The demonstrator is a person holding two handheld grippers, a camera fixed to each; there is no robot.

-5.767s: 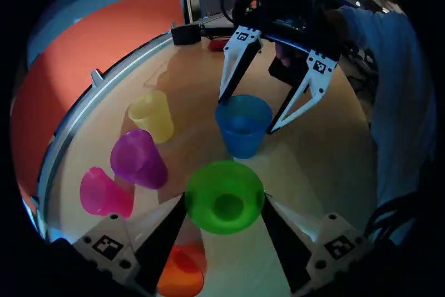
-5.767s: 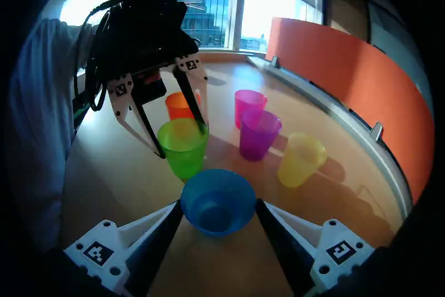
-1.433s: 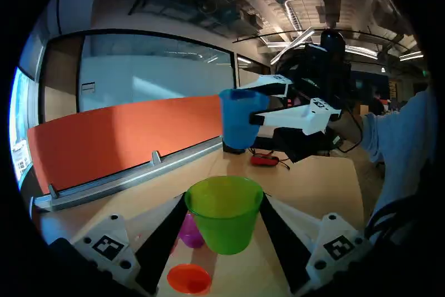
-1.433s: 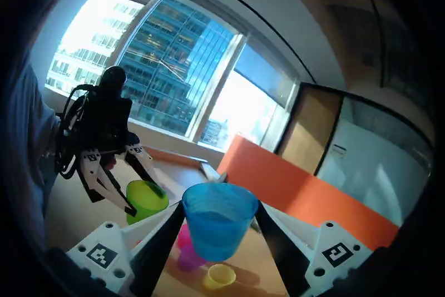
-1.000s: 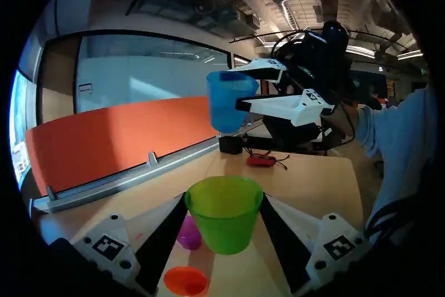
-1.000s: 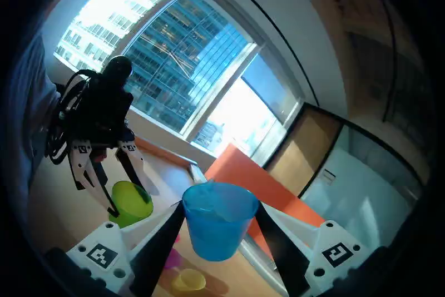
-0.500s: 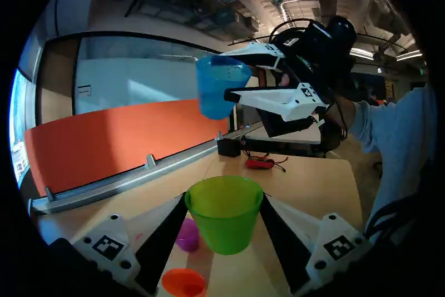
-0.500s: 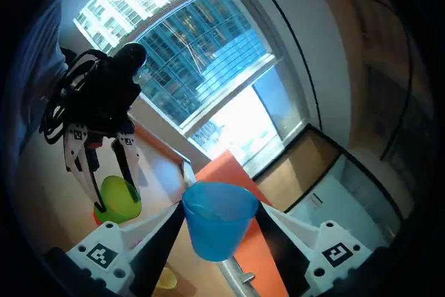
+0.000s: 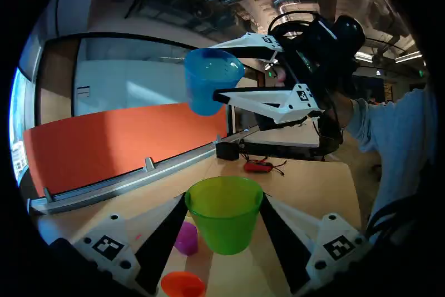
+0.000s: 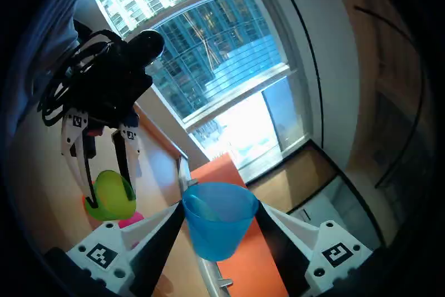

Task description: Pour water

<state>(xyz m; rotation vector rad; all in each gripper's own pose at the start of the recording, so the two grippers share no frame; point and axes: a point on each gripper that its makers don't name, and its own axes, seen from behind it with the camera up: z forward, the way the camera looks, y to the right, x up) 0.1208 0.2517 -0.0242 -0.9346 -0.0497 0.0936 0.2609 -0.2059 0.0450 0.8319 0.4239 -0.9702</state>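
Orange partition panel [image 9: 111,141]: at the left of the left gripper view, standing along the far edge of the wooden desk [image 9: 300,180].
Small purple plastic cup [image 9: 186,238]: upright on the desk, low down, just left of the green cup.
Small orange plastic cup [image 9: 182,285]: on the desk just below the purple one, mouth up.
Left tongs [image 9: 223,202]: clamped on the translucent green plastic cup [image 9: 224,224], one finger pressing each side. The cup is upright and held clear of the desk.
Translucent blue plastic cup [image 9: 207,83]: high in the air, above and a little left of the green cup and well apart from it. It leans slightly, mouth up.
Right tongs [image 9: 211,73]: reaching in from the right, both fingers pressed on the blue cup.
Pale blue sleeve [image 9: 400,141]: at the right edge, behind the right tongs.
Right gripper view: the left tongs and green cup are at the left, with a pink plastic cup [image 10: 130,220] just under them. The blue cup sits at centre between the right tongs' own fingers, with tall windows [image 10: 222,74] behind.
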